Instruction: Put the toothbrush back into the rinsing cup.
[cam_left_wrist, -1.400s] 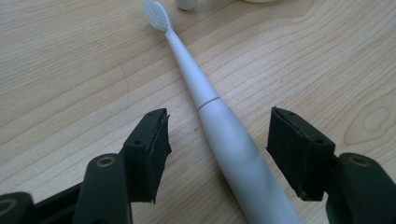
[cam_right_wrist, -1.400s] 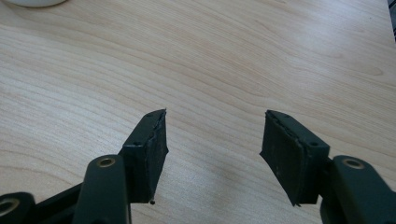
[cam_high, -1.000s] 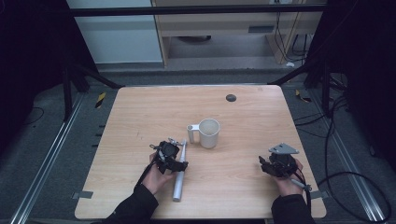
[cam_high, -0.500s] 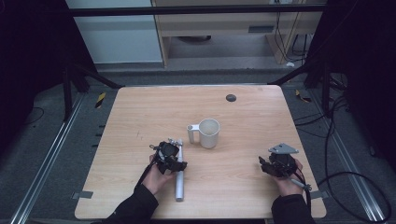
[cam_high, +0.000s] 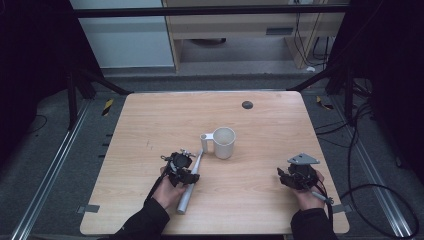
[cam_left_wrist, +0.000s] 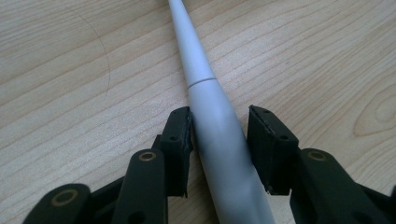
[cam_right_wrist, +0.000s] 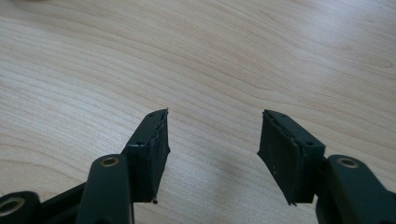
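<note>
A pale wooden worktop (cam_high: 150, 120) is seen from above, with a person's two forearms in dark sleeves coming in from its near edge.

Toward the near left, the left gripper (cam_high: 186, 172) is lowered over a long grey tapered tool (cam_high: 187, 192), shaped like an electric toothbrush handle. The tool lies flat on the worktop, its thick end close to the near edge and its thin neck pointing away toward the middle. In the left gripper view, the tool (cam_left_wrist: 219, 140) runs up between the two black jaws. The jaws have just been closing and now stand about half open. The left pad (cam_left_wrist: 183, 140) touches the handle's side, while a narrow gap separates the right pad from it.

Just past the tool's thin tip, near the middle of the worktop, a white mug (cam_high: 222, 142) stands upright, handle to the left.

Toward the near right corner, the right gripper (cam_high: 287, 178) rests low over bare wood. Its jaws (cam_right_wrist: 212, 154) are wide apart and empty.
</note>
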